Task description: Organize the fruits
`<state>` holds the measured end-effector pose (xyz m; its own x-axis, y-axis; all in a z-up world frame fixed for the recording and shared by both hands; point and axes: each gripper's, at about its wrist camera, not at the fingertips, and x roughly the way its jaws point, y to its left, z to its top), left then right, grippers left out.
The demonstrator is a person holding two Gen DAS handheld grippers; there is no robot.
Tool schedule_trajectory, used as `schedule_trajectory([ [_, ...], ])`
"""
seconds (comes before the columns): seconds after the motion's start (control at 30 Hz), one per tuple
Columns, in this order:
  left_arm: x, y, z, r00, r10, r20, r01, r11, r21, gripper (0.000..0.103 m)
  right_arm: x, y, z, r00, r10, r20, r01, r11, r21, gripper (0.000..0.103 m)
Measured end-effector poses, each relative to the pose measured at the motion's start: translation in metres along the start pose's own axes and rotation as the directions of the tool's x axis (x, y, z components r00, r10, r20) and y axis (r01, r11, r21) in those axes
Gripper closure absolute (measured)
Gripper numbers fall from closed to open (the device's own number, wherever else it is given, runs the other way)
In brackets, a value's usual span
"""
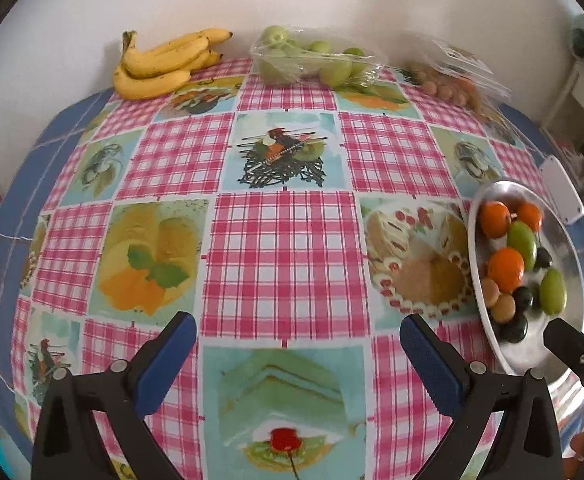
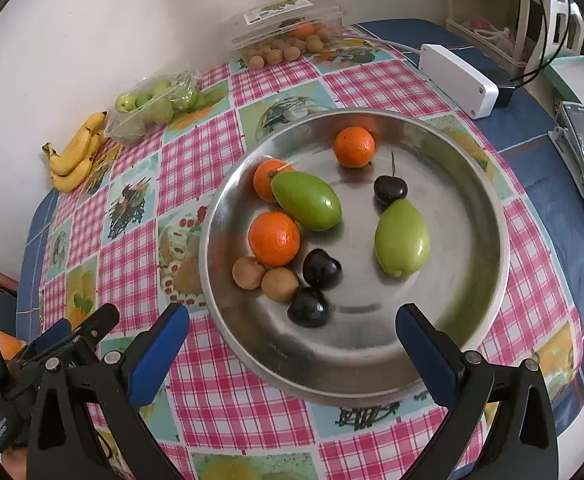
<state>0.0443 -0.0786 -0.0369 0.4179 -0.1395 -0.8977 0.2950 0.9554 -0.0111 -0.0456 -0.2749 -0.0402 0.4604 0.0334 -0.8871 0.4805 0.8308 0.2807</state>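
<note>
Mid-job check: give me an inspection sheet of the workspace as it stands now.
Surface: checked tablecloth over blue cover.
Job's things: metal tray holds three oranges, two green fruits, three dark fruits, two brown fruits; bananas, green-fruit pack, brown-fruit box along the wall.
Clutter: white box.
Grippers: left gripper, right gripper open, empty.
Cables: white lead at the box.
Surroundings: white wall, shelving.

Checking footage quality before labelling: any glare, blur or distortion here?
Left wrist: strong fisheye bulge bends the tablecloth; dark vignette corners; metal tray slightly soft at the edge. Right wrist: tray shows reflections and smeared sheen; fruits stay sharp.
</note>
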Motion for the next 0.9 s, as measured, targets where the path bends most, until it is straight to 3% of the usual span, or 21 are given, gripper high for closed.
schedule_trajectory([
  [0.5,-0.038,-0.016,-0.036,0.992,0.054,0.113,-0.064,0.994,0.088,0.000,-0.015,0.004,-0.031,1.000,-0.016,0.025,0.017,0.999,-0.041,0.000],
  [0.77,-0.041,-0.011,-0.040,0.991,0.080,0.111,-0.085,0.996,0.040,0.000,-0.019,0.004,-0.033,0.999,-0.020,0.041,0.021,0.999,-0.044,0.000],
  [0.9,-0.038,-0.009,-0.040,0.982,0.162,0.102,-0.165,0.986,0.019,0.000,-0.017,0.004,-0.032,0.999,-0.022,0.035,0.024,0.998,-0.052,0.000],
])
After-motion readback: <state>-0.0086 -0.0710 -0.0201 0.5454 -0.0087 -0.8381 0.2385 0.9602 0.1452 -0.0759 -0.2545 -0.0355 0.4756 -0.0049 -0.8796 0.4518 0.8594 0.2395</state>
